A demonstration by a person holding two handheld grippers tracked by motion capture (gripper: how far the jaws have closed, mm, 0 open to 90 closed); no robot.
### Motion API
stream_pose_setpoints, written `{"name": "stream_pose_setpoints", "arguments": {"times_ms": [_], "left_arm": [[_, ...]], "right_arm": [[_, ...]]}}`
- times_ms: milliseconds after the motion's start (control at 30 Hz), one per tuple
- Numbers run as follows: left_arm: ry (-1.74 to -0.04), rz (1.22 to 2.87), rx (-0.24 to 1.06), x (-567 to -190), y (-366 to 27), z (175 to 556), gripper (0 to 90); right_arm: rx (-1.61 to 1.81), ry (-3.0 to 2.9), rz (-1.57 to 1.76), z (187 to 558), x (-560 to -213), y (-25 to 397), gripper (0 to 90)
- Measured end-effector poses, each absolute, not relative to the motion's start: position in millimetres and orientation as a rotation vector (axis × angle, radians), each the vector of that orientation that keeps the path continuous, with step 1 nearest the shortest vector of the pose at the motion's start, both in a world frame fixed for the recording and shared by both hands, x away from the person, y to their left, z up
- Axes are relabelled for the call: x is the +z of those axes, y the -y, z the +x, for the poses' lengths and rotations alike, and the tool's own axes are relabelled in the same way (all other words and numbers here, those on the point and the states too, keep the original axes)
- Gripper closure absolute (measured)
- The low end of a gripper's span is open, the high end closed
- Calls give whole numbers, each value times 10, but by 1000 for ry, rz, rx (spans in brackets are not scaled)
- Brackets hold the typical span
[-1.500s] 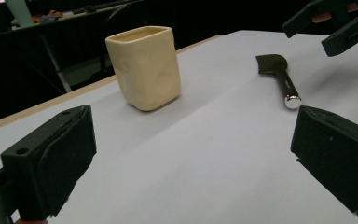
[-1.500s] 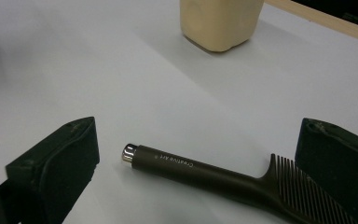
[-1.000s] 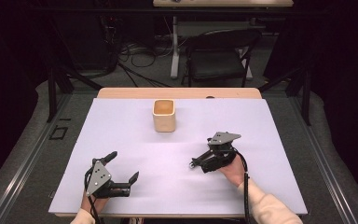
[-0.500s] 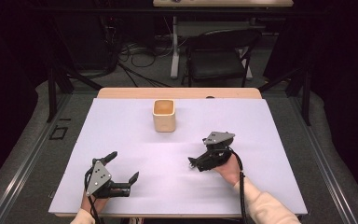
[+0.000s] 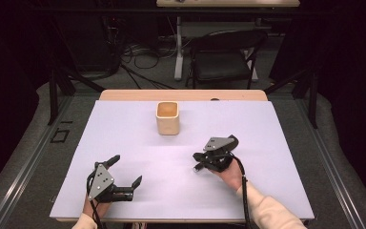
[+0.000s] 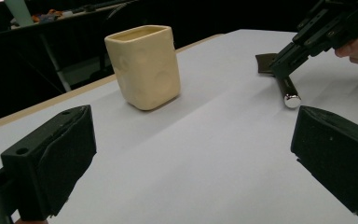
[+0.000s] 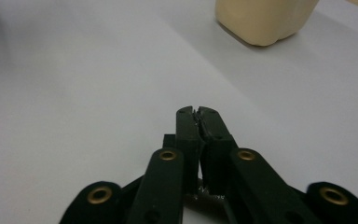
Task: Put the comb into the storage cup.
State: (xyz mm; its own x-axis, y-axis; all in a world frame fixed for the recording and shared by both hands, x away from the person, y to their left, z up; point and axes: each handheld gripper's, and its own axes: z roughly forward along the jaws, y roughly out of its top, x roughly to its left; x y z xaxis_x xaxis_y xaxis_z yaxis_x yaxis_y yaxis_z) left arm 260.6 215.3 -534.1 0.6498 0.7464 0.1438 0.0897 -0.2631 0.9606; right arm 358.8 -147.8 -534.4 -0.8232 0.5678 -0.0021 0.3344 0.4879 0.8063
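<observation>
- The right tool (image 5: 201, 162) is pinching, jaws drawn together on a slim metal-handled utensil (image 6: 289, 91), held low against the white tabletop (image 5: 267, 129).
- From its own camera, the two black jaws are meeting at the tips with just a thin sliver caught between them.
- The utensil is sitting right under that tool's nose: shiny rounded butt end poking out towards the person, dark flat piece at the far end, just beyond the jaws.
- The left tool (image 5: 125, 171) is gaping wide open, holding nothing, hovering just over the tabletop well off to the side of the right tool.
- The cream cup (image 5: 167, 119) is standing upright ahead of both tools, apart from them, mouth up.
- I'm reading the utensil as light and rigid, but that polished round handle is looking slippery and liable to roll or swivel in a narrow pinch.
- I'm thinking the best hold is across the handle near the flat end, squeezed squarely; a grip at the glossy tip is risking a slip.
</observation>
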Motion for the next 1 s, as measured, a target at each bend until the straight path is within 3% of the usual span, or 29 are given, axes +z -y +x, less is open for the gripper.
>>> {"name": "stream_pose_setpoints", "arguments": {"times_ms": [1000], "left_arm": [[-680, 1747, 731, -5338, -2161, 2602, 2]], "right_arm": [[1060, -2596, 728, 3562, -5477, 1360, 900]]}}
